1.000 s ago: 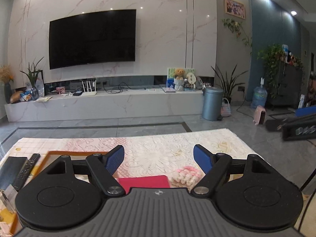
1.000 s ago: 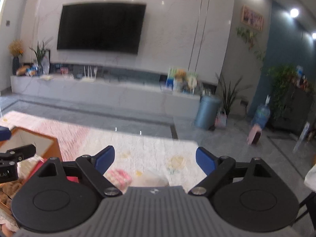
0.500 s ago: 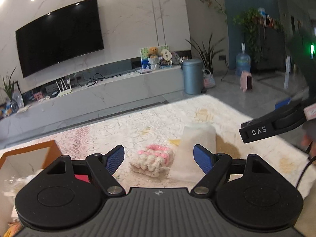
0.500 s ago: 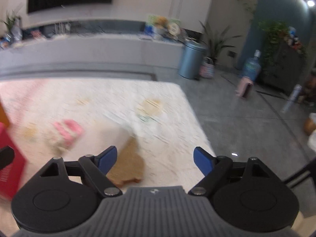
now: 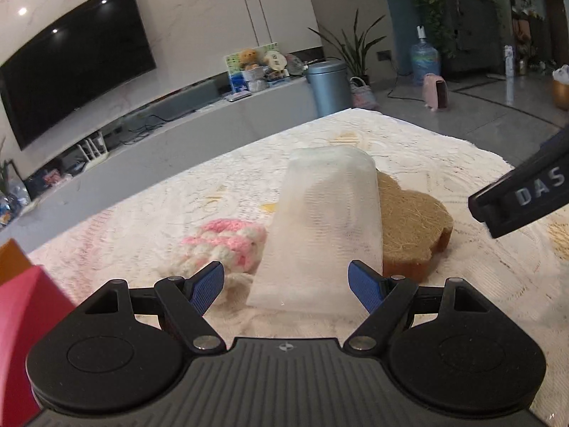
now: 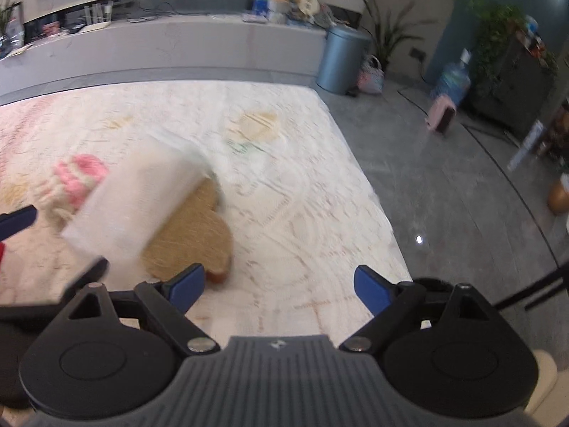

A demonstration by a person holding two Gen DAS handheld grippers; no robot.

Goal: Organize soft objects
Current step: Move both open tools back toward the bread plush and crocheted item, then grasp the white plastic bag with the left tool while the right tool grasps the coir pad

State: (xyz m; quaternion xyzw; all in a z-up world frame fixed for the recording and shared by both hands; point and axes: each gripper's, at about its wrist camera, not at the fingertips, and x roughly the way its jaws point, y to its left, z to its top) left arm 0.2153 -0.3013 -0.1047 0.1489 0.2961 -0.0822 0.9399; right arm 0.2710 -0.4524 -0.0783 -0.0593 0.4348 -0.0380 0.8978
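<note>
A white mesh pouch (image 5: pixel 320 231) lies on the lace tablecloth (image 5: pixel 444 156), leaning over a brown fibre pad (image 5: pixel 412 220). A pink and cream knitted piece (image 5: pixel 220 242) lies just left of the pouch. My left gripper (image 5: pixel 286 286) is open, its fingers on either side of the pouch's near end, apart from it. My right gripper (image 6: pixel 279 286) is open and empty, just right of the brown pad (image 6: pixel 192 235). The pouch (image 6: pixel 138 199) and knitted piece (image 6: pixel 76 181) show blurred in the right wrist view. The right gripper's finger (image 5: pixel 522 195) enters the left wrist view at the right.
A red box (image 5: pixel 21 320) and an orange-edged box (image 5: pixel 10 259) stand at the table's left. The table's right edge (image 6: pixel 362 170) drops to a grey floor. A blue bin (image 5: pixel 327 85) and a TV bench (image 5: pixel 142 135) stand beyond the table.
Both grippers have tilted down and moved in toward the soft objects. The left gripper now straddles the pouch's near end; the right has come down beside the brown pad.
</note>
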